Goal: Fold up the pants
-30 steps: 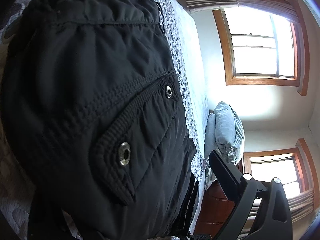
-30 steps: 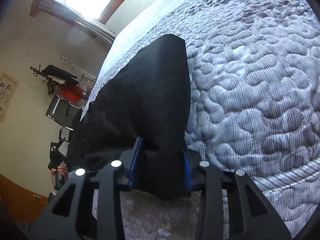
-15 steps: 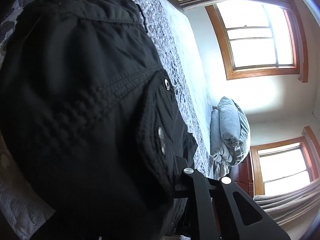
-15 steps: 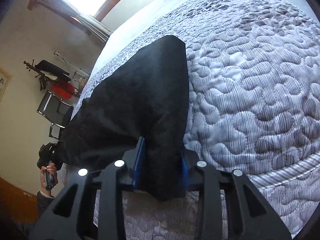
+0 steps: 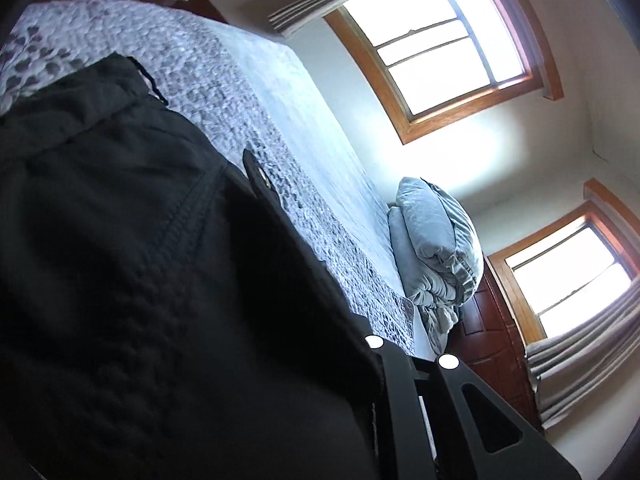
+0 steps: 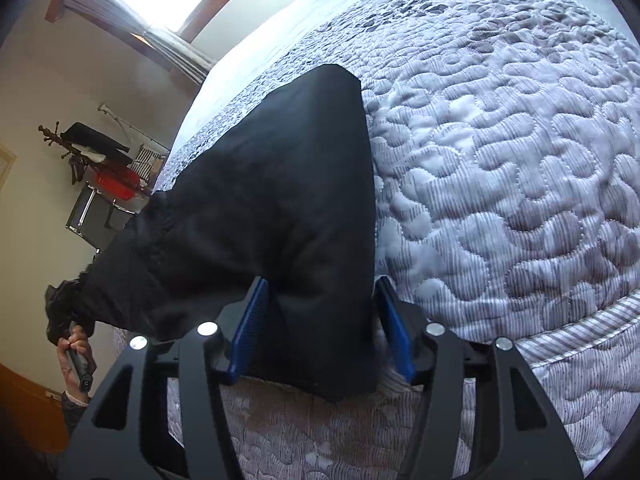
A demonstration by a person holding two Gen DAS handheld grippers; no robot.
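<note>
The black pants point(image 6: 280, 184) lie on the quilted grey bedspread point(image 6: 500, 160). My right gripper point(image 6: 320, 320) is shut on the pants' near end, blue pads point(image 6: 250, 320) on both sides of the bunched cloth. In the left wrist view the pants point(image 5: 140, 280) fill the left half, lifted close to the camera, with a pocket flap and snap point(image 5: 262, 178) showing. My left gripper point(image 5: 360, 380) is shut on the pants' waist; only its right finger point(image 5: 404, 400) shows, the other is hidden by cloth.
A folded grey blanket or pillows point(image 5: 436, 252) sit at the bed's far end by a wooden headboard. Two windows point(image 5: 440, 44) are in the walls. A coat rack and chair point(image 6: 100, 184) stand beside the bed. The person's other hand point(image 6: 74, 352) shows at lower left.
My left gripper closed on the pants' waist and lifted it, tilting the view up toward the windows. My right gripper kept its hold and barely moved.
</note>
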